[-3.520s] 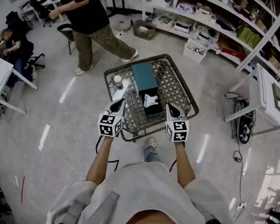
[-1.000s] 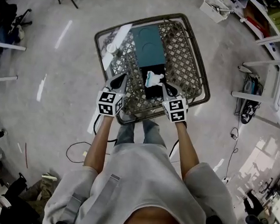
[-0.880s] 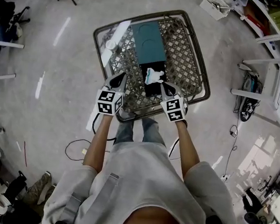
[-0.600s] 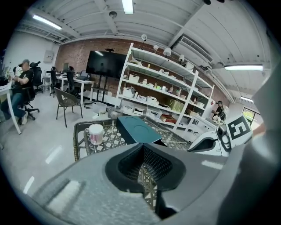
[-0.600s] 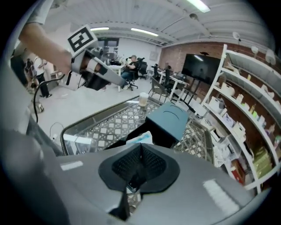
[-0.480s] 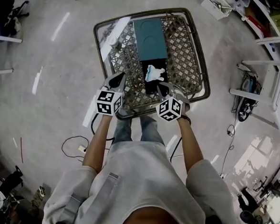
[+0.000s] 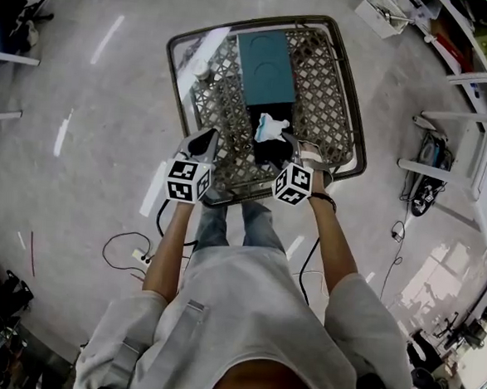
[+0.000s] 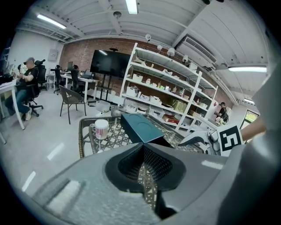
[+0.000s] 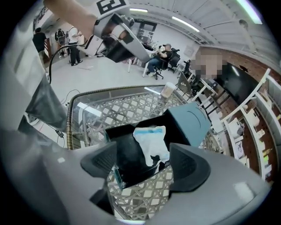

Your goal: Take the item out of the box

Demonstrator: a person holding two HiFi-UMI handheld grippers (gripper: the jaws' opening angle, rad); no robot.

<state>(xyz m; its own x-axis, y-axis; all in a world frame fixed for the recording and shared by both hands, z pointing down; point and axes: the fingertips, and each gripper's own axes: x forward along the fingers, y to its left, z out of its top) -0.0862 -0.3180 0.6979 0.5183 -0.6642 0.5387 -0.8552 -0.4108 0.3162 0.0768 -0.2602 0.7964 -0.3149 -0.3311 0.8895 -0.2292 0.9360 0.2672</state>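
The right gripper [image 9: 142, 161], jaws apart, frames the white crumpled item [image 9: 151, 140] in the open black teal-lidded box [image 9: 128, 161] mid-frame on the square glass-topped wicker table [image 7: 320, 103], the left gripper [image 8: 142, 151] closed, with grey polished floor [image 7: 89, 137] around and white shelves [image 7: 486, 48] upper right.

The box [image 7: 267, 66] is a long teal carton lying flat on the lattice counter [image 7: 328, 112]. Its teal lid is folded back, away from the right claw [image 7: 297, 152], and its black-lined tray lies open at the end nearer that claw. In the right gripper view the tray's near corner shows in the gap between the parted jaws, with no contact visible. The item [image 9: 151, 141], a crumpled white pouch with a pale blue band, stands up out of the tray just beyond the claw's tips. The box lies to the right of the left claw [image 7: 202, 143], apart from it.
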